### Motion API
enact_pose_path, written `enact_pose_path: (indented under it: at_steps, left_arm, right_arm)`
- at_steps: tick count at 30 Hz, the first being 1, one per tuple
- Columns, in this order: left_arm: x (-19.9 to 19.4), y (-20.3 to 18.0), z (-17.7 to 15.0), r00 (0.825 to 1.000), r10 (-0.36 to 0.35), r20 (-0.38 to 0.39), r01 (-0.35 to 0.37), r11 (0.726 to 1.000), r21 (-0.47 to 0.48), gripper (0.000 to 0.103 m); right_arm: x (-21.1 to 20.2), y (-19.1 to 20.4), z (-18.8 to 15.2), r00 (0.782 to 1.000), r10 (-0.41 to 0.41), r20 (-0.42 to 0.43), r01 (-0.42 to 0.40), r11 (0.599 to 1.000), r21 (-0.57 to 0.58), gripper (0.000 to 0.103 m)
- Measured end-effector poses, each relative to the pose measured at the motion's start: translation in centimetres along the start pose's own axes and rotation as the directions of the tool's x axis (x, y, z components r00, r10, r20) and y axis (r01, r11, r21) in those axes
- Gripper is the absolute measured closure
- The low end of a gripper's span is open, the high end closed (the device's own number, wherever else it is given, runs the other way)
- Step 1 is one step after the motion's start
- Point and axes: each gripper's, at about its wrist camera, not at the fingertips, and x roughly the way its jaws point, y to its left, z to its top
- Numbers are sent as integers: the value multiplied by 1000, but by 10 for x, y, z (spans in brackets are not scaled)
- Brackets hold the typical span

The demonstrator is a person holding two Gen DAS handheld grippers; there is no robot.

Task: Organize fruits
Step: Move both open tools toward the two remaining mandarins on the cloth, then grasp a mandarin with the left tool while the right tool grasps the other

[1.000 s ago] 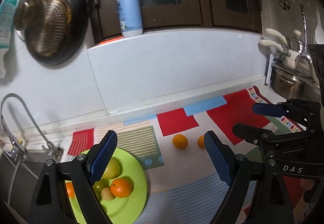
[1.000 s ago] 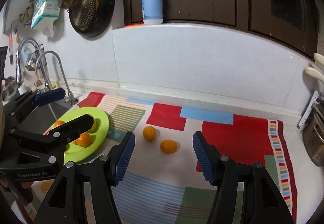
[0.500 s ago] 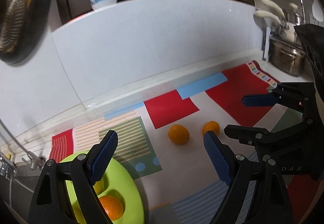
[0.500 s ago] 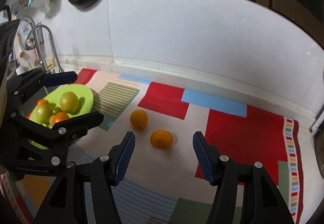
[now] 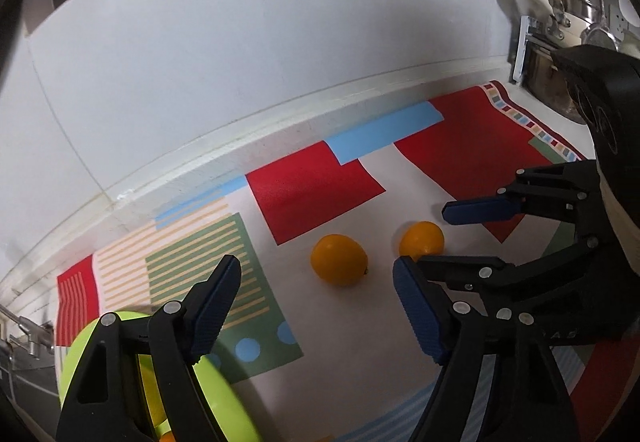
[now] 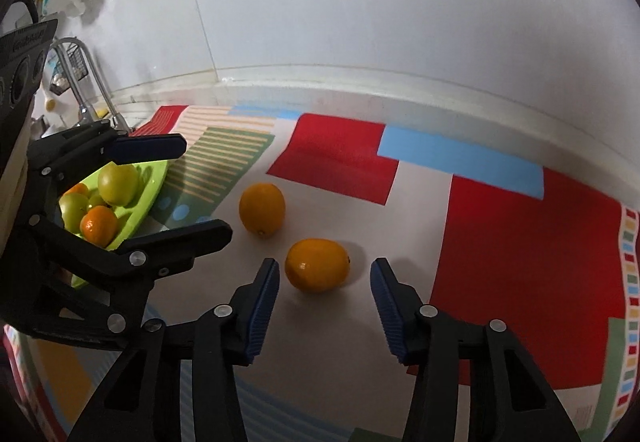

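Patterned mat (image 6: 520,242) covers the surface; faint "DAS" lettering on the right gripper (image 6: 324,298), now lower, jaws spread and closing around the nearer orange (image 6: 317,264); left gripper (image 5: 316,306) closing, empty

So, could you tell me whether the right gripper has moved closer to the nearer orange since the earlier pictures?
Yes. The right gripper has come down and forward toward the patterned mat; the nearer orange now sits between its closing jaws, untouched.
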Motion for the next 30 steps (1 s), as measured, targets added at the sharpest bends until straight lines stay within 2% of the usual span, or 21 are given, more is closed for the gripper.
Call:
enact_pose_path:
  at_steps: [7,9,16,21,30]
  left_arm:
    - [19,6,5,997,-53,-62,49,997,-64,32]
    - [24,7,6,995,-67,-74,60,994,-86,40]
    - [37,1,10,991,-80,-103,71,993,-93,50]
    - [44,-3,12,989,-80,-121,70,993,-90,65]
    - [24,-3,8,992,-68,-104,57,993,-103,66]
  right_arm:
    - [10,-9,2,999,31,-23,-30,999,37,63]
    - [14,-12,3,999,39,-28,-37,998,45,64]
    - [14,-17,2,999,37,-17,-35,996,76,66]
    - [10,-18,-1,1000,20,-8,-19,995,94,66]
    - [0,-18,-6,1000,-8,22,5,990,141,66]
